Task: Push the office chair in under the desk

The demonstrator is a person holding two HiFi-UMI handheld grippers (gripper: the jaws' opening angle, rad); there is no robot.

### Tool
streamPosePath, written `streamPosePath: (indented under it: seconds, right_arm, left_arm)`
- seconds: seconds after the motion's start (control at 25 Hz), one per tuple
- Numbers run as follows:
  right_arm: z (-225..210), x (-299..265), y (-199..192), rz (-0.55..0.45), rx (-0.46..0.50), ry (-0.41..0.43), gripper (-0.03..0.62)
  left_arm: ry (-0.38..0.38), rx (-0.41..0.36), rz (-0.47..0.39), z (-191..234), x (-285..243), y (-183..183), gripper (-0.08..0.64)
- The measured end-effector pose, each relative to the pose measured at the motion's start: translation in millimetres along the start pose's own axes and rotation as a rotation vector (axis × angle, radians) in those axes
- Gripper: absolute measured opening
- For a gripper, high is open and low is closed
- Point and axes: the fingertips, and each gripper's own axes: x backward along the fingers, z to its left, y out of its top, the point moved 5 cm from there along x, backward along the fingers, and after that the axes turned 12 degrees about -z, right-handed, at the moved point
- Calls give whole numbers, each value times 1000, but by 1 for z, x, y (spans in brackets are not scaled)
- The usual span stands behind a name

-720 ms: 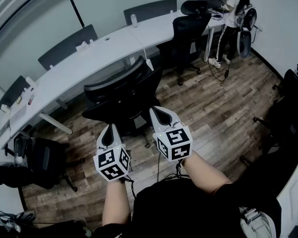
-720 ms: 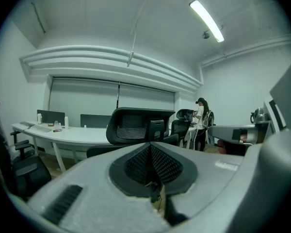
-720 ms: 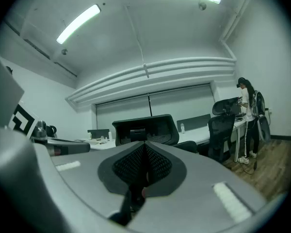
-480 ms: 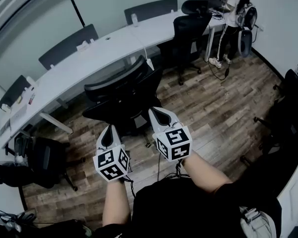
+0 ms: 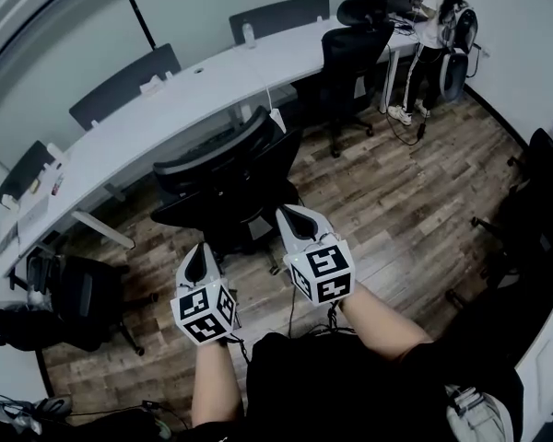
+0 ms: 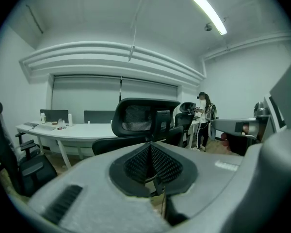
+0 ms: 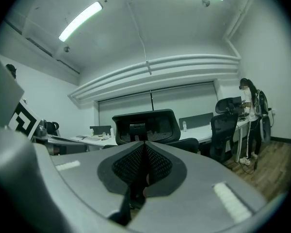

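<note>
A black office chair (image 5: pixel 223 175) stands on the wood floor with its back towards me, pulled out from the long white desk (image 5: pixel 157 109). My left gripper (image 5: pixel 201 250) is shut and empty, a short way behind the chair's seat. My right gripper (image 5: pixel 289 214) is shut too, holds nothing, and sits close to the chair's right rear. In the left gripper view the chair's mesh headrest (image 6: pixel 145 116) rises just beyond the closed left gripper (image 6: pixel 150 148). The right gripper view shows the same headrest (image 7: pixel 144 125) straight ahead of the right gripper (image 7: pixel 144 148).
A second black chair (image 5: pixel 352 52) stands at the desk's right end, near a standing person (image 5: pixel 438 21). More chairs sit behind the desk (image 5: pixel 124 83), at the lower left (image 5: pixel 85 300) and along the right wall (image 5: pixel 536 201). Cables trail on the floor (image 5: pixel 405 136).
Both grippers have drawn back a little from the chair towards me, the left one more. Both stay shut, and the chair has not visibly moved.
</note>
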Motion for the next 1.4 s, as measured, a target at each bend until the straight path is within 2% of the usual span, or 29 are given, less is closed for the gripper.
streamPosePath:
  seconds: [0.16,0.28,0.36,0.52,0.6,0.68,0.8,0.92,1.0,1.12,1.2,1.28,1.4]
  right_arm:
    - [-5,-14,-10,12,5,14,23]
    - [-11,-32,-18,20,69,26,46]
    - [-18,-49,-24,44,150,40,72]
    - [-39,-91,-34,118,385,80,126]
    - [-56,-111,-38,167,492,97,160]
    - [-74,-132,-44,230,585,111,196]
    - [-97,-158,-56,336,741,147,239]
    - [-112,-179,-70,431,940,191,273]
    - [-122,-190,-77,468,1034,197,273]
    - [-135,-205,-85,498,1127,191,273]
    - [-141,-212,-90,509,1195,191,273]
    - [-143,-218,-94,513,1240,195,275]
    - [-142,-223,-93,489,1278,201,238]
  left_arm:
    - [0,-41,10,9,-12,-3,9]
    - [-21,-135,19,24,-27,-4,9]
    - [-50,-210,31,39,-42,-5,73]
    - [-95,-391,98,70,-81,-9,194]
    - [-122,-485,143,81,-99,-18,217]
    - [-156,-548,204,89,-117,-30,244]
    - [-188,-587,283,99,-138,-43,281]
    - [-196,-666,315,108,-154,-48,302]
    - [-199,-701,330,114,-163,-51,310]
    - [-204,-746,346,117,-173,-54,304]
    - [-200,-763,346,118,-178,-55,273]
    - [-194,-763,346,119,-179,-55,242]
    - [-211,-741,346,120,-179,-52,233]
